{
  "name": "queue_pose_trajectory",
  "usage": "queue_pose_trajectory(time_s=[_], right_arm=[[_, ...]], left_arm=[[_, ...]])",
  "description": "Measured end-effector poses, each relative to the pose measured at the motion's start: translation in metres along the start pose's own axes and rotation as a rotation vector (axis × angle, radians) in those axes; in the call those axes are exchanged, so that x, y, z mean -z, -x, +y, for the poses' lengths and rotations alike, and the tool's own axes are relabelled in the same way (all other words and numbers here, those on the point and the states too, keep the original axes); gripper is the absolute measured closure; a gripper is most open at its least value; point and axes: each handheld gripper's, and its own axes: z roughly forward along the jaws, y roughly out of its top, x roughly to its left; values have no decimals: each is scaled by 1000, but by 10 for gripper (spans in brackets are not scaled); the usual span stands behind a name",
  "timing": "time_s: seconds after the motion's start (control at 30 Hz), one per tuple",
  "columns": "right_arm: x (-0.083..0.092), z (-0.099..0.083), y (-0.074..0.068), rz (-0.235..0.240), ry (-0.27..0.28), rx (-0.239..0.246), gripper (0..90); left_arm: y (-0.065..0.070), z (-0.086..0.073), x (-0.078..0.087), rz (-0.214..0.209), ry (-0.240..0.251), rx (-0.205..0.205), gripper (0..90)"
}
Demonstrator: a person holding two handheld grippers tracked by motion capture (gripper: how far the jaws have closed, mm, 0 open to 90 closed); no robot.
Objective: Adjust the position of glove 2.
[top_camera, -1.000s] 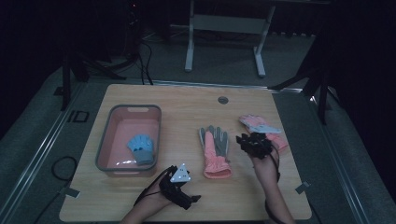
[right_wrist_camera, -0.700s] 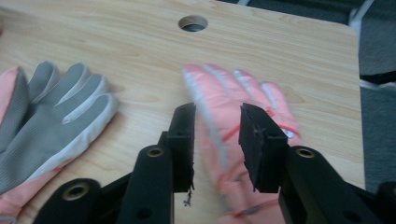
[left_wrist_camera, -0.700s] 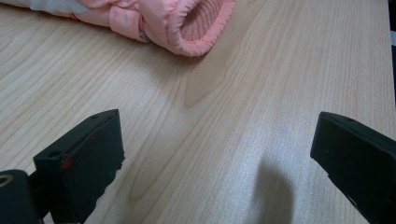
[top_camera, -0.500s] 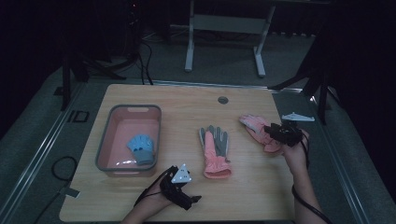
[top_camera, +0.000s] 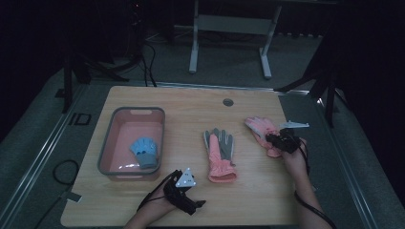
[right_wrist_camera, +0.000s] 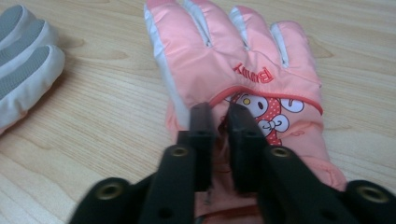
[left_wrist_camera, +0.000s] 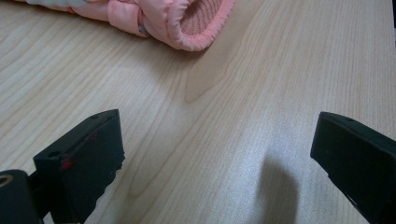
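A pink glove with a cartoon print [right_wrist_camera: 243,60] lies flat on the wooden table [top_camera: 181,100] at the right [top_camera: 260,126]. My right gripper [right_wrist_camera: 222,114] sits at its cuff end [top_camera: 279,140], jaws nearly together and pinching the fabric. A second pink glove with grey palm [top_camera: 219,152] lies at mid-table; its grey fingertips [right_wrist_camera: 23,60] and its open cuff [left_wrist_camera: 187,23] show in the gripper views. My left gripper [left_wrist_camera: 215,154] rests low over bare wood near the front edge [top_camera: 193,202], open with nothing between its jaws.
A pink basin [top_camera: 138,110] stands at the table's left with a small blue glove [top_camera: 143,151] inside. A round grommet [top_camera: 228,102] is set in the far edge. Metal stand legs [top_camera: 229,24] rise beyond the table.
My right gripper swung right from beside the middle glove to the cuff of the right glove and settled on it. The left gripper stayed put.
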Motion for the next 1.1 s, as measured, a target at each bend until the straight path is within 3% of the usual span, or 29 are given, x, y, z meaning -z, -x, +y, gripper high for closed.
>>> queue_pose_trajectory(time_s=[0.07, 0.13, 0.17, 0.2, 0.27, 0.3, 0.33, 0.4, 0.57, 0.63, 0.67, 0.73, 0.83, 0.87, 1.0, 1.1], right_arm=[[1, 0, -2, -9, 6, -5, 858], [7, 1, -11, -67, 21, -44, 885], [7, 1, -11, -67, 21, -44, 885], [14, 3, -20, -120, 17, -75, 888], [24, 5, -28, -135, 32, -122, 889], [24, 5, -28, -135, 32, -122, 889], [35, 7, -38, -162, 54, -137, 889], [35, 7, -38, -162, 54, -137, 889], [60, 6, -71, -212, 79, -155, 889], [63, 4, -76, -224, 82, -157, 889], [66, -2, -86, -257, 82, -187, 889], [65, -9, -89, -265, 84, -221, 889], [63, -13, -91, -269, 80, -233, 888], [54, -22, -97, -248, 67, -260, 888], [36, -32, -106, -261, 47, -278, 887], [30, -30, -111, -285, 40, -263, 880]], left_arm=[[0, 0, 0, 1, -3, -1, 29], [1, 0, 0, -1, 1, 0, 29], [1, 0, 0, -1, 1, 0, 29], [0, 0, 0, -1, -2, 0, 29], [0, 0, 0, -1, -2, 0, 29], [0, 0, 0, -2, 0, 1, 29], [0, 0, 0, 0, 1, -1, 29], [0, 0, 0, -1, 3, 0, 29], [0, 0, 0, -6, 5, 3, 29], [0, 0, 0, -6, 4, 1, 29], [0, 0, 0, -4, 3, -3, 29], [1, 0, 0, -5, 2, -4, 29], [0, 0, 0, -13, 10, -3, 29], [0, 0, 0, -9, 10, -1, 29], [0, 0, 0, -6, 8, -2, 29], [1, 0, -1, -2, 4, -11, 29]])
